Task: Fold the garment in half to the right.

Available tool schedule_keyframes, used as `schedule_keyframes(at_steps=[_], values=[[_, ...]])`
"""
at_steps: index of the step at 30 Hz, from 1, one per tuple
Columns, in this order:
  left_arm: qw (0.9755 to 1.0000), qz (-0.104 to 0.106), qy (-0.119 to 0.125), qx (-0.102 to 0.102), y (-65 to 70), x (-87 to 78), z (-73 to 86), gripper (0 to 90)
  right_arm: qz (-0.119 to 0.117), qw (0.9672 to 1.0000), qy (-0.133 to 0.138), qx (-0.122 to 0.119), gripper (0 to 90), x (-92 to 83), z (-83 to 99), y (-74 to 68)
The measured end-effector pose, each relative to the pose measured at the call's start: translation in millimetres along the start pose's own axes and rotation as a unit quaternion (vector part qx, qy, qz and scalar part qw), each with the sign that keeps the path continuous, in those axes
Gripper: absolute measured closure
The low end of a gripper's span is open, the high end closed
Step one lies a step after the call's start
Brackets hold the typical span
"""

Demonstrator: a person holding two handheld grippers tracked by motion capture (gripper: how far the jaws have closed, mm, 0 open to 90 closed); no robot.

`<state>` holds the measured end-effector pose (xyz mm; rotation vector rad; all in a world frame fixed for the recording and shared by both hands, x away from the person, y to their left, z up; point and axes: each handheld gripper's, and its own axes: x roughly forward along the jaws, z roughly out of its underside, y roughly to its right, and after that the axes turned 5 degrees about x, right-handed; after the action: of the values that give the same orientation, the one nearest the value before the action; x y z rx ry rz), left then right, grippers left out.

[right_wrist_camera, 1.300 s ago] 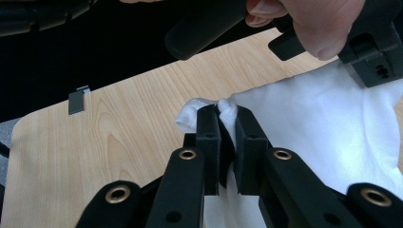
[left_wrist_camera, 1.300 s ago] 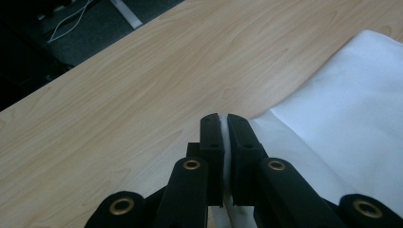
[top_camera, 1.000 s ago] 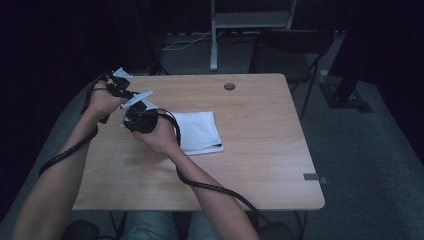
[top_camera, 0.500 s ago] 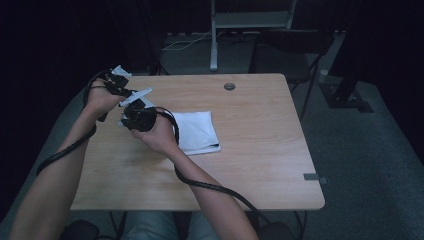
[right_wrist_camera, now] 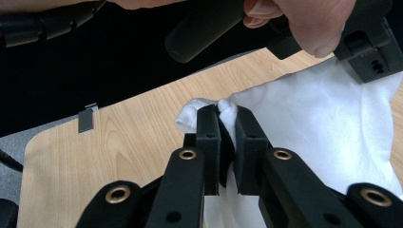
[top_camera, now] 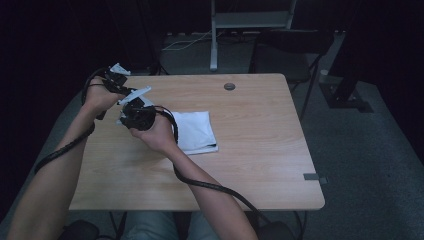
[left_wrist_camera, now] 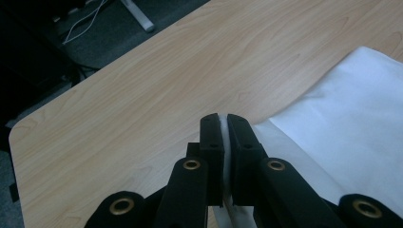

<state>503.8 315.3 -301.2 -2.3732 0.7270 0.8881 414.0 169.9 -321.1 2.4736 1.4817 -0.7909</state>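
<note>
A white cloth [top_camera: 197, 131] lies on the wooden table [top_camera: 250, 150], left of its middle. Both hands hold their grippers close together at the cloth's left end. My left gripper [left_wrist_camera: 225, 124] is shut on a thin edge of the cloth [left_wrist_camera: 351, 123], which spreads away to the right over the wood. My right gripper [right_wrist_camera: 226, 116] is shut on a bunched-up fold of the cloth [right_wrist_camera: 328, 118]. In the high view the left gripper [top_camera: 114, 82] is near the table's far left corner, and the right gripper [top_camera: 136, 113] is just in front of it. The other hand [right_wrist_camera: 304, 21] with its gripper shows at the top of the right gripper view.
A small dark round disc [top_camera: 229, 86] sits near the table's far edge. A grey strip of tape [top_camera: 311, 176] marks the right edge. Behind the table stand a metal stand leg [top_camera: 214, 45] and dark furniture [top_camera: 345, 85]. Cables trail from both grippers along the forearms.
</note>
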Motion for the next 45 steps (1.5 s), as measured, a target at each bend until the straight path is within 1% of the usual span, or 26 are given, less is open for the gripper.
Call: schedule_keyframes(at_steps=[17,23,26,36,45], values=[[1.0000,-0.003,-0.001,0.000,-4.4,-7.2,-2.8,86.4,-0.006,1.0000,0.007,0.003,82.7,-1.4,-5.6,-2.1],[1.0000,-0.005,-0.003,0.004,-5.5,-9.6,-3.5,86.4,-0.007,0.9999,0.008,0.002,82.7,-2.1,-7.6,-3.7],[1.0000,-0.007,-0.003,0.002,-6.1,-10.5,-3.8,86.4,-0.007,0.9999,0.010,0.003,82.7,-1.7,-8.3,-4.5],[0.9999,-0.011,-0.009,0.001,-9.6,-14.3,-1.4,86.4,-0.010,0.9999,0.014,0.003,82.7,-0.2,-11.5,-7.8],[0.9999,-0.014,-0.008,0.002,-12.2,-18.4,-1.6,86.4,-0.012,0.9998,0.017,0.001,82.7,1.6,-14.9,-10.6]])
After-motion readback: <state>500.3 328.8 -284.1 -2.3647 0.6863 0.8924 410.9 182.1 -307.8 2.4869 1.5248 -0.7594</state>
